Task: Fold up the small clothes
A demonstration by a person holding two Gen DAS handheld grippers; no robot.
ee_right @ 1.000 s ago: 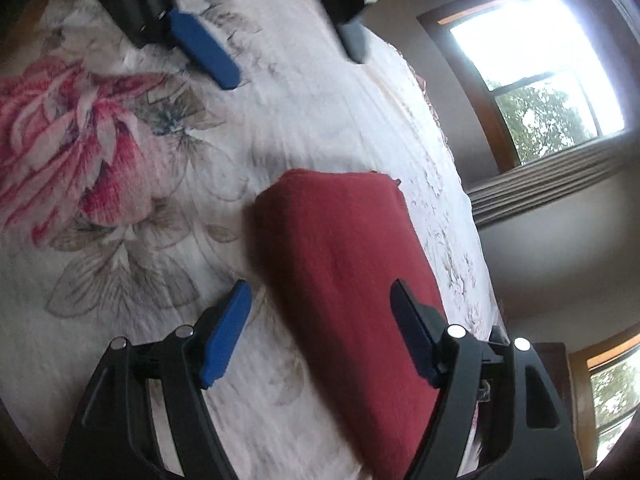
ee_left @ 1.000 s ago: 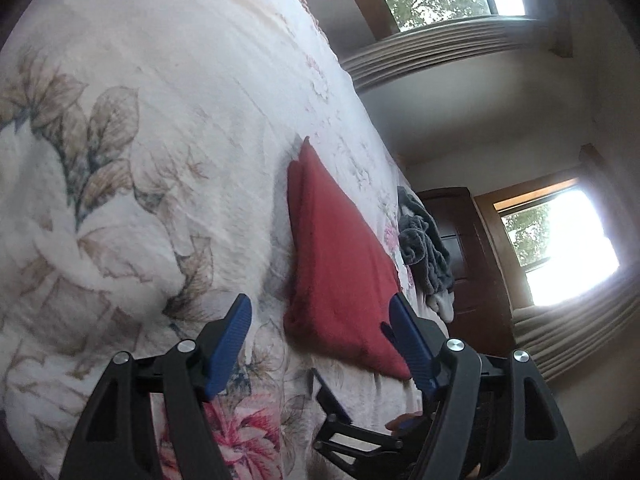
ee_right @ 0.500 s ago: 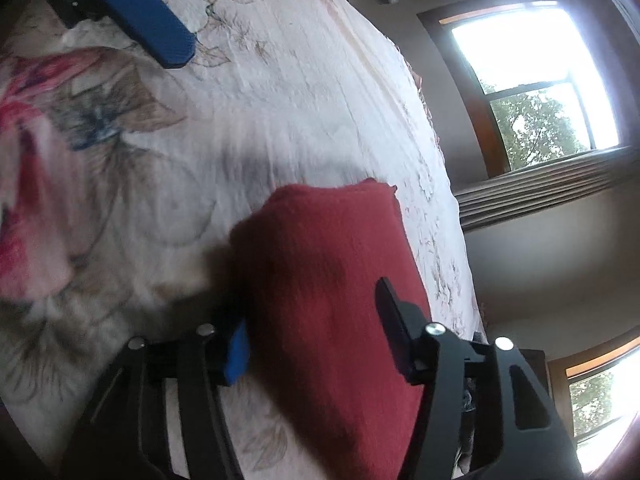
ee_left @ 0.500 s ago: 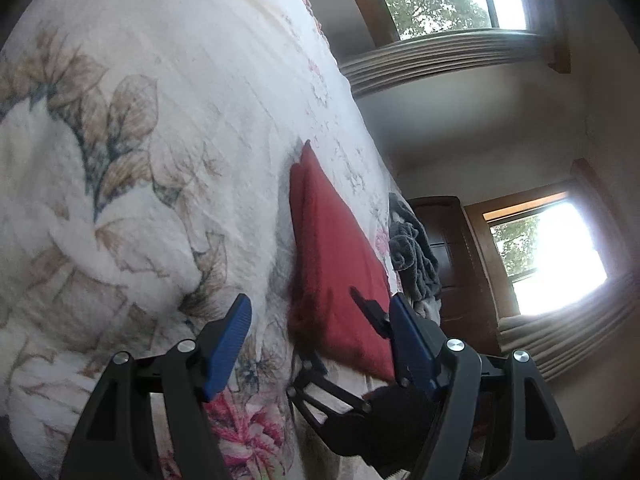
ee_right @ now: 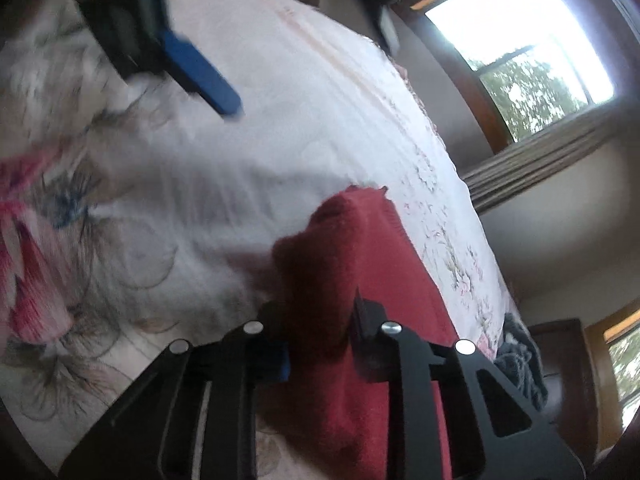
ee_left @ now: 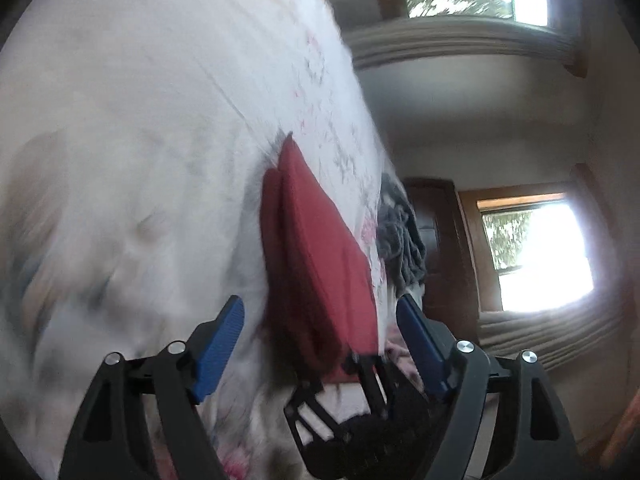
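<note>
A folded red cloth [ee_left: 316, 264] lies on the floral bedspread [ee_left: 140, 140]. My left gripper [ee_left: 320, 344] hovers open over the cloth's near end, with its blue pads on either side and apart from it. In the right wrist view, my right gripper [ee_right: 320, 344] is shut on the near edge of the red cloth [ee_right: 360, 280], which bunches up and lifts between the fingers. The left gripper's blue pad [ee_right: 200, 76] shows at the top left of that view. The right gripper's black frame [ee_left: 360, 412] sits low in the left wrist view.
A grey bundle of clothes [ee_left: 400, 232] lies on the bed beyond the red cloth, also seen as the grey clothes [ee_right: 520, 360]. A dark wooden door [ee_left: 444, 248] and bright windows [ee_left: 536, 256] stand past the bed's far edge. The bedspread [ee_right: 280, 120] spreads wide to the left.
My right gripper has moved onto the red cloth's near edge and shut on it, pulling the fabric up into a bunch. My left gripper has swung over the cloth and stays open.
</note>
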